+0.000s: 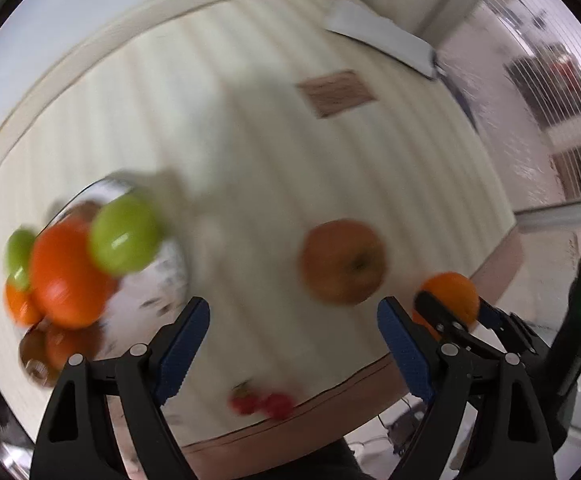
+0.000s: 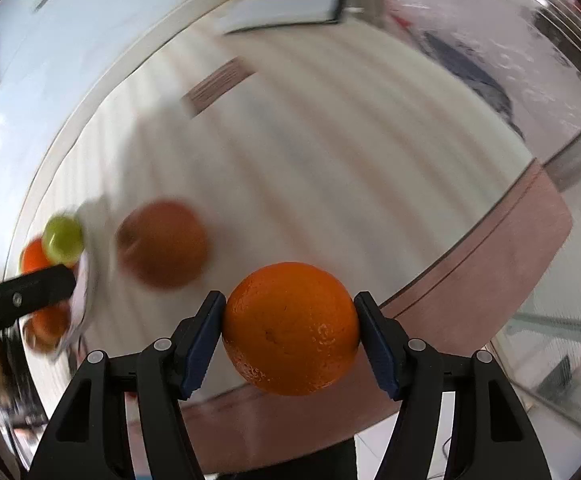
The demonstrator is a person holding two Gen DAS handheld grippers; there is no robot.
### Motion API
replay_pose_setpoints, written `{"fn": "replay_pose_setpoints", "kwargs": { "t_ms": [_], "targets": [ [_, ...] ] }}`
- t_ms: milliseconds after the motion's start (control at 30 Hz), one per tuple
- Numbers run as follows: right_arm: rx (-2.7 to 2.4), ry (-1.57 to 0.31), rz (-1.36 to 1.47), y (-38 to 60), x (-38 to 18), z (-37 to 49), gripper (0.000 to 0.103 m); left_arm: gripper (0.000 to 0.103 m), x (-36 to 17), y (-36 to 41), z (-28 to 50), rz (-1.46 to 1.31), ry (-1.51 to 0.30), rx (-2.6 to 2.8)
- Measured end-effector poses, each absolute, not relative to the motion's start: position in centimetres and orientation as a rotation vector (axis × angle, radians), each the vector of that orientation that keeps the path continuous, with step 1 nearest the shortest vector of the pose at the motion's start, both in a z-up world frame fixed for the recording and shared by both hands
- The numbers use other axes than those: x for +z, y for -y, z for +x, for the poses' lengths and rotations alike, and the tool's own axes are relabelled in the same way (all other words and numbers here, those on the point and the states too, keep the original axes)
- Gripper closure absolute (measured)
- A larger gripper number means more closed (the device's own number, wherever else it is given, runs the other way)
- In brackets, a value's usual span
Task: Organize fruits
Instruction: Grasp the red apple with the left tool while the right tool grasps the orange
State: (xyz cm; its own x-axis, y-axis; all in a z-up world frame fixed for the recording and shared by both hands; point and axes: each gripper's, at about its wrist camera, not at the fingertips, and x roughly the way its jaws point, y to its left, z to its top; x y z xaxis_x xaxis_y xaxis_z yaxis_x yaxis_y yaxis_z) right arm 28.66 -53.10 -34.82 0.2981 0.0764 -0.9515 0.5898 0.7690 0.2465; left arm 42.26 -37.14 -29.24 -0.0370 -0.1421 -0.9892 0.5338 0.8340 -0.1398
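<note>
Right tongs [image 2: 290, 336] clamped on orange [image 2: 290, 328]. Left tongs [image 1: 294, 344] spread, empty. Apple [image 1: 342, 262] at one o'clock, nearer left; bowl [image 1: 170, 272] at ten.

Black fingers [image 2: 198, 344], seemingly blue-padded

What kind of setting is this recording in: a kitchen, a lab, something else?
Probably a home dining or living area, though blur limits certainty. A table under a pale striped cloth carries a bowl of oranges and green apples, a loose red apple and a coaster-like mat; a window with blinds is beyond.
</note>
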Motion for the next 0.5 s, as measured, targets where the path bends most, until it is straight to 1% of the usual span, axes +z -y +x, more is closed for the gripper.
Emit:
{"fn": "replay_pose_setpoints", "kwargs": {
  "t_ms": [100,200,267,300,333,367,500],
  "targets": [
    [-0.413,-1.227,0.640,54.7,-35.0,28.8,0.035,0.017,-30.5,39.9,42.3,0.382,-1.530,-0.599],
    [-0.430,-1.224,0.646,55.4,-35.0,28.8,0.035,0.018,-32.9,42.0,42.5,0.447,-1.564,-0.612],
    [-0.442,-1.231,0.639,55.8,-35.1,28.5,0.035,0.018,-34.0,42.2,42.9,0.440,-1.575,-0.600],
    [-0.440,-1.234,0.646,56.0,-35.2,28.5,0.035,0.027,-34.5,42.3,43.1,0.435,-1.578,-0.595],
    [-0.439,-1.239,0.647,55.9,-35.3,28.4,0.035,0.034,-34.9,42.4,43.2,0.435,-1.583,-0.596],
    [-0.439,-1.242,0.645,56.0,-35.4,28.3,0.035,0.039,-35.2,42.3,43.3,0.441,-1.585,-0.587],
    [-0.432,-1.248,0.635,56.1,-35.6,28.8,0.035,0.040,-35.1,41.2,43.0,0.439,-1.556,-0.582]
  ]
}}
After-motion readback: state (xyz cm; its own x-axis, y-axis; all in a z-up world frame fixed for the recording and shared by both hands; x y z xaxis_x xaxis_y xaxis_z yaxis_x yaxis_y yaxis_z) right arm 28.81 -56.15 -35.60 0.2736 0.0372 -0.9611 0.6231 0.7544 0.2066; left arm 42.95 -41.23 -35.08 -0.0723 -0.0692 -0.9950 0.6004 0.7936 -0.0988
